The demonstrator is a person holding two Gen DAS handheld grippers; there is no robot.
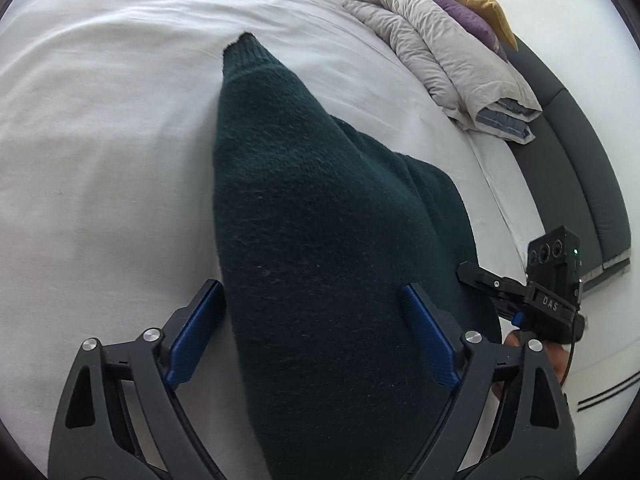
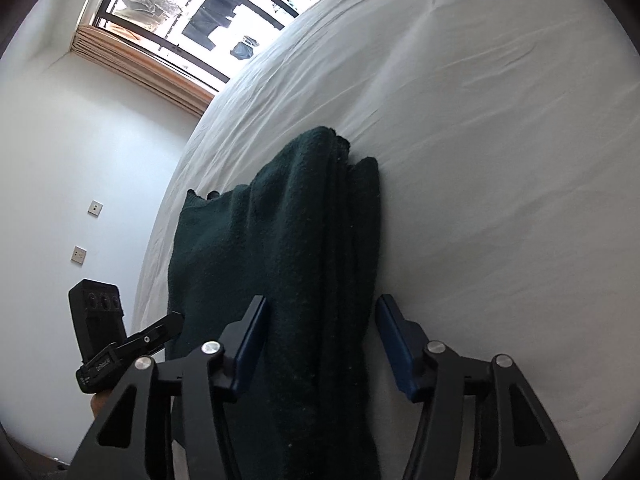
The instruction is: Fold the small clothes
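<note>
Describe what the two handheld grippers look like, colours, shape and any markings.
Both the left gripper and the right gripper have black, cut-out linkage arms with silver pivot pins and flat blue pads on the jaws. The left wrist view shows the right gripper's black camera box with round lenses, a green light, white lettering "DAS" and a thin cable.

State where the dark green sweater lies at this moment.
The dark green sweater lies on the white bed sheet, between the open left tongs in the left wrist view, left of the folded duvet.
</note>
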